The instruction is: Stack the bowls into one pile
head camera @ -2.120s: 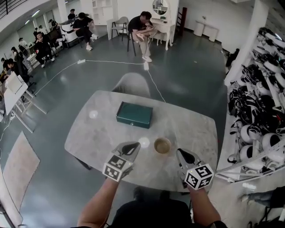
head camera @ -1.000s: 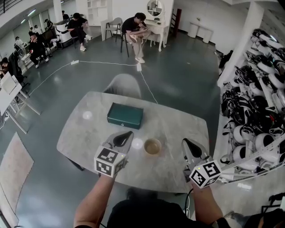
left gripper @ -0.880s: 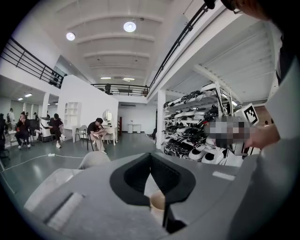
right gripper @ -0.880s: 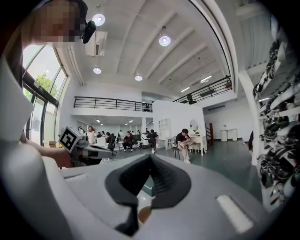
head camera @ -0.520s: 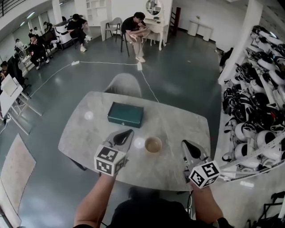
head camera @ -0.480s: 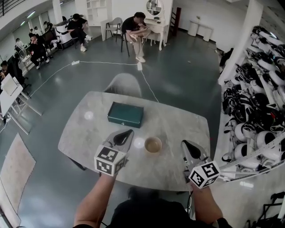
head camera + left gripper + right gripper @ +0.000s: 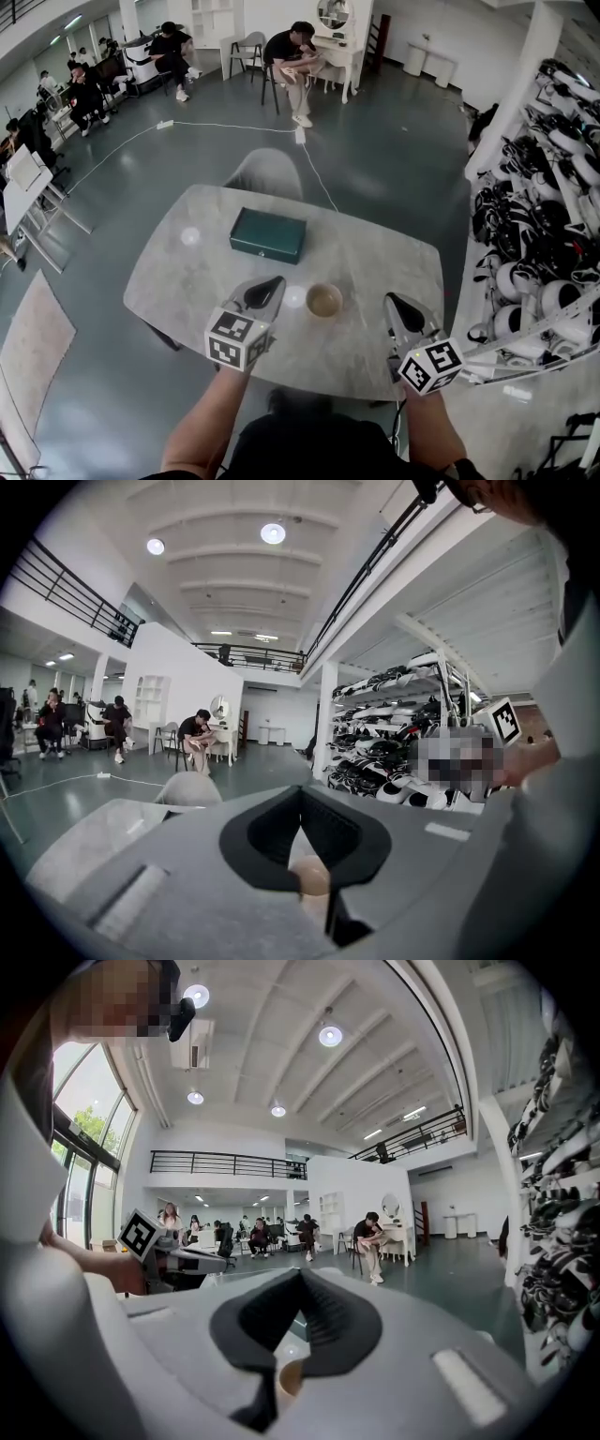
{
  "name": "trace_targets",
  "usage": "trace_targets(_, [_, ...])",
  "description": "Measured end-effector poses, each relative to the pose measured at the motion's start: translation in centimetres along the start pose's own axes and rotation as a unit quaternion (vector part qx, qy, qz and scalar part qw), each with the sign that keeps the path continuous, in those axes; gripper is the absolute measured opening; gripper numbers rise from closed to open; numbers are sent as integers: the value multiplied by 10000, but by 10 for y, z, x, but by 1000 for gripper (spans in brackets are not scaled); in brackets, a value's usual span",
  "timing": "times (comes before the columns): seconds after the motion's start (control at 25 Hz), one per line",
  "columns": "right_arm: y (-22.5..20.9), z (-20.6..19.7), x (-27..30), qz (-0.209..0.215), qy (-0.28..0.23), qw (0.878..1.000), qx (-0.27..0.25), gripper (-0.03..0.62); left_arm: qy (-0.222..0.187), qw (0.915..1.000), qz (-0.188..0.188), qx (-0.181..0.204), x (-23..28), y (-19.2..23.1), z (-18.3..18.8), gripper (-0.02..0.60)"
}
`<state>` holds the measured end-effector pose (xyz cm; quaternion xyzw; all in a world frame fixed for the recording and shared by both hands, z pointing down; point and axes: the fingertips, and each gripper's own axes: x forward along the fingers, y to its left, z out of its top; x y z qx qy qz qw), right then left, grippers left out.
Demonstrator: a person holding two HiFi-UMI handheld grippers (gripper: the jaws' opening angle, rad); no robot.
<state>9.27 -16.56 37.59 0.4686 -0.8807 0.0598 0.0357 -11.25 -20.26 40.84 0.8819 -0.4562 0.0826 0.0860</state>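
Note:
A tan bowl with a darker inside stands near the table's front middle. From above I cannot tell whether it is one bowl or a pile. My left gripper hovers just left of it, shut and empty. My right gripper is further off to the bowl's right, near the table's edge, and is also shut with nothing in it. In the left gripper view the bowl shows low behind the closed left gripper. In the right gripper view the bowl peeks out below the closed right gripper.
A dark green box lies on the pale marble table beyond the bowl. A grey chair stands at the table's far side. Racks of shoes line the right, and people sit at the back of the room.
The head view has shifted a little. Since the earliest frame the right gripper has drawn slightly away to the right of the bowl. Both grippers stay shut, and the bowl has not moved.

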Motion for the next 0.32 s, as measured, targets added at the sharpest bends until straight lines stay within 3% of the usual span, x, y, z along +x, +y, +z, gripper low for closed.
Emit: trace_targets(0.32, [-1,1,1,68,-24,10000,29,3,37,9999,83,100,-3,3,4,9])
